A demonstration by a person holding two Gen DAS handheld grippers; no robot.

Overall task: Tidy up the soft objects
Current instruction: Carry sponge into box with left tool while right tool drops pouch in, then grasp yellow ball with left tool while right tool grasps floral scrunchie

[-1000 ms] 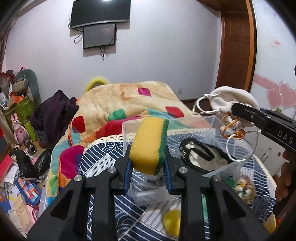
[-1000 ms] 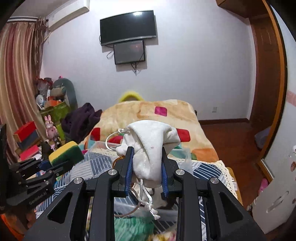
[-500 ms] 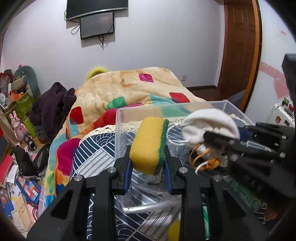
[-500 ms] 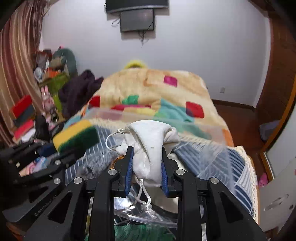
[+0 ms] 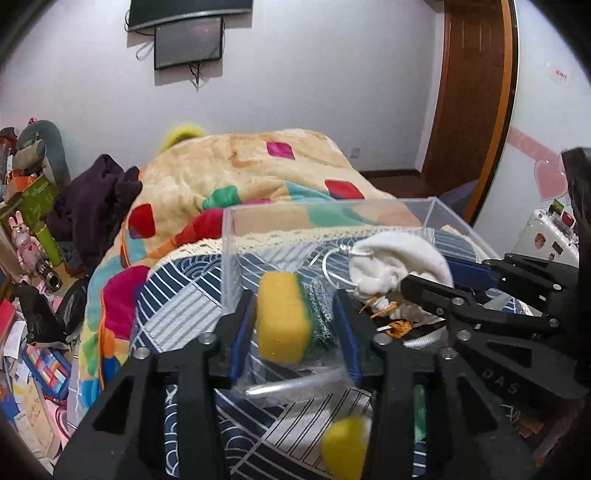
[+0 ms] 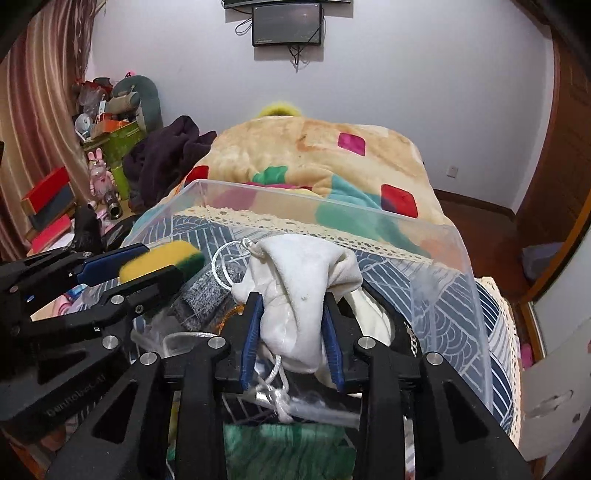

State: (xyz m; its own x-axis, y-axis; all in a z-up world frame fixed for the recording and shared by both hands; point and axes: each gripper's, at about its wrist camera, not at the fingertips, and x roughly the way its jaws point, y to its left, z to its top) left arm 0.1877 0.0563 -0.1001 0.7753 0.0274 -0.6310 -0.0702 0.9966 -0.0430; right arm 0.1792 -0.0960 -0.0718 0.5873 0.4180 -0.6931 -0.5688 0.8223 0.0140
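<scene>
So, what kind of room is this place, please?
Most likely a lived-in bedroom in a home. A bed with a colourful patchwork blanket fills the middle, a TV hangs on the wall behind it, and plush toys and boxes are piled in the left corner.

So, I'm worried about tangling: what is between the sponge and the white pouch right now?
The pouch's own cord loop hangs between the sponge and the white pouch, above a grey textured pad. This is clearest in the right wrist view.

patchwork blanket, wall screen, wooden door
</scene>
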